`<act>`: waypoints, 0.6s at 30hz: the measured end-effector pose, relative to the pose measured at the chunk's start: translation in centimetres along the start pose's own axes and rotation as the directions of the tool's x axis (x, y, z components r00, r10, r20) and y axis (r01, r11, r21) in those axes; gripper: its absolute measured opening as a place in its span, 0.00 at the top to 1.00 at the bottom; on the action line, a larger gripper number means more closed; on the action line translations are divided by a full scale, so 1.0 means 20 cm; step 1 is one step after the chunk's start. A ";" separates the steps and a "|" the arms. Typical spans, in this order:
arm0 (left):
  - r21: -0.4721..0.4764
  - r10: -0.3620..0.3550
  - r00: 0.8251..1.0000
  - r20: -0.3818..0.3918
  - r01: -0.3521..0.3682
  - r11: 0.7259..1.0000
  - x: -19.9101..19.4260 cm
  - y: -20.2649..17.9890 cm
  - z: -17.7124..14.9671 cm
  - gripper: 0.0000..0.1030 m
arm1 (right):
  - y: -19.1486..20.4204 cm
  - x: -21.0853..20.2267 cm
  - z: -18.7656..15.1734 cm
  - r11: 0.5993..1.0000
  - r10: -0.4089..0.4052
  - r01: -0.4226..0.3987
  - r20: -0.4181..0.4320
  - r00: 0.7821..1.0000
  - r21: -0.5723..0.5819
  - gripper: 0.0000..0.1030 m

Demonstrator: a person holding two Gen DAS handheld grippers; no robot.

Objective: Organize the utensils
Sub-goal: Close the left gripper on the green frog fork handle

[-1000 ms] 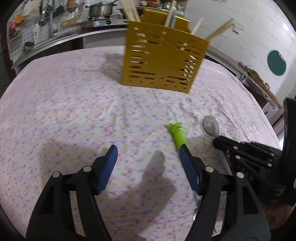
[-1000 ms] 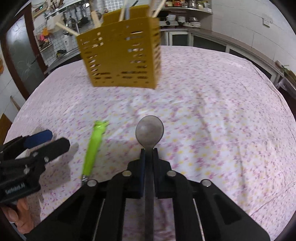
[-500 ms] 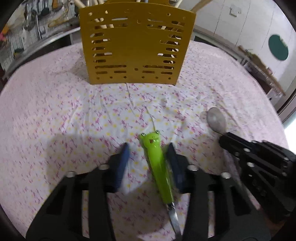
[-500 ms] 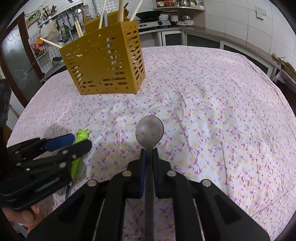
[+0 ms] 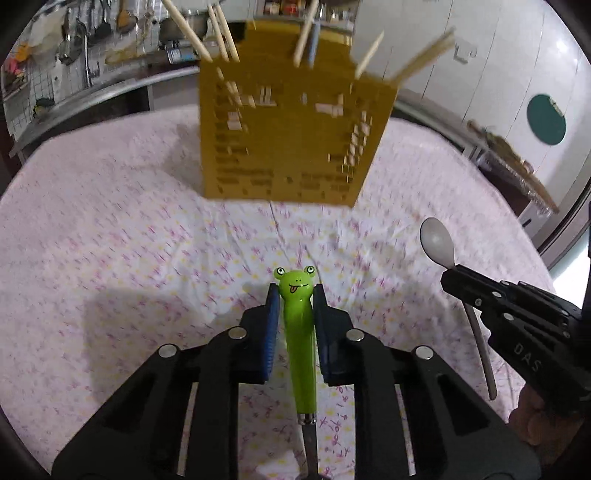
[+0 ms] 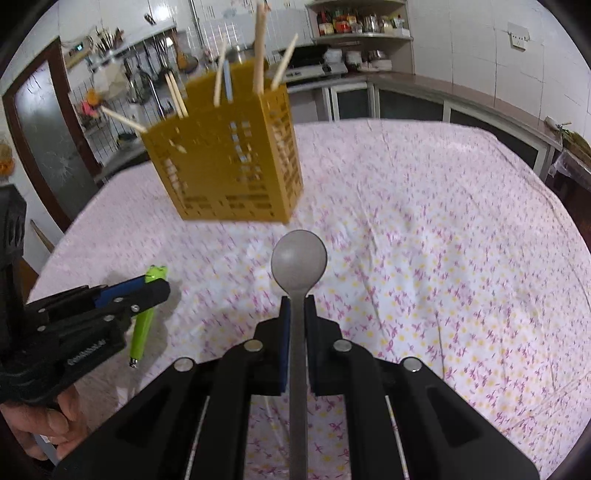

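Observation:
A green frog-handled utensil (image 5: 301,350) lies along the left wrist view's middle, frog face forward, metal end toward me. My left gripper (image 5: 294,291) is closing its jaws, and the blue pads touch both sides of the handle. A grey spoon (image 6: 298,258) sticks forward out of my right gripper (image 6: 297,301), which is shut on its handle, bowl held above the cloth. The yellow slotted utensil holder (image 5: 291,140) stands ahead with several wooden chopsticks in it. From the right wrist view, the left gripper (image 6: 147,284) and green utensil (image 6: 142,328) sit at lower left.
A floral tablecloth (image 5: 110,240) covers the whole table. Kitchen counters with pots and hanging tools run behind the holder (image 6: 229,162). A shelf of bottles (image 6: 354,22) is at the back right, a dark door (image 6: 48,147) at the left. A hand (image 6: 48,424) grips the left tool.
My left gripper swung over the green utensil and narrowed from wide open until its pads touch the handle. The right gripper rose slightly with the spoon and drew nearer the holder.

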State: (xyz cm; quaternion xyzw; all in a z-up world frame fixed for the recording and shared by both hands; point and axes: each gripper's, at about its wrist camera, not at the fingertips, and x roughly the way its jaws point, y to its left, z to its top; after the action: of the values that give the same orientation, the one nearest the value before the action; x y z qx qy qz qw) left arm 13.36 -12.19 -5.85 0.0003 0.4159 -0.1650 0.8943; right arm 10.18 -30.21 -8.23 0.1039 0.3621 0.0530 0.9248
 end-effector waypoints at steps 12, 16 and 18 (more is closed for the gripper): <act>-0.008 -0.013 0.980 0.201 0.015 1.000 -0.39 0.07 0.13 0.83 | 0.07 -0.26 0.15 0.999 0.049 -0.052 0.182 0.982 0.009 0.92; 0.012 -0.016 0.970 0.242 0.013 1.000 -0.47 0.06 0.15 0.83 | 0.08 -0.32 0.19 0.998 0.056 -0.058 0.232 0.971 0.002 0.92; 0.023 -0.024 0.966 0.257 0.019 1.000 -0.50 0.05 0.16 0.83 | 0.09 -0.36 0.22 0.998 0.062 -0.063 0.258 0.964 -0.005 0.92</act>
State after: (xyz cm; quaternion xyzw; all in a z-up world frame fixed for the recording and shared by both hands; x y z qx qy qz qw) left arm 10.07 -8.68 3.58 -0.0167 0.2946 -0.1776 0.9388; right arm 7.84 -30.39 0.06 0.1228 0.2351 0.0678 0.9618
